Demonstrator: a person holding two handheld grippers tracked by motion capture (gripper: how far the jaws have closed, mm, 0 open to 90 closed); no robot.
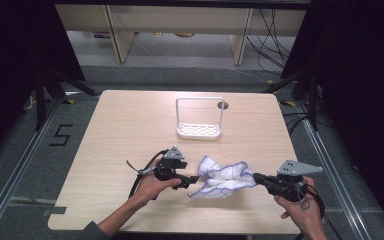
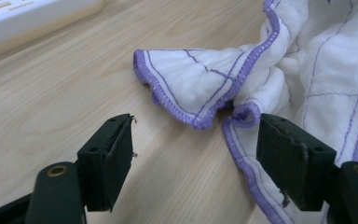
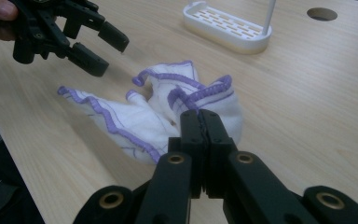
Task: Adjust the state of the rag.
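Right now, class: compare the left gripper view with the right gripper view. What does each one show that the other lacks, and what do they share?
Left gripper view: the left tool with its own jaws standing apart, the cloth's purple hem between them, untouched.

Right gripper view: the right tool with its jaws pressed together at the cloth's edge, the white rack's upright post, the round hole in the table, and the left tool from outside.

Both: the white cloth with purple edging, the rack's slotted base, the wooden table.
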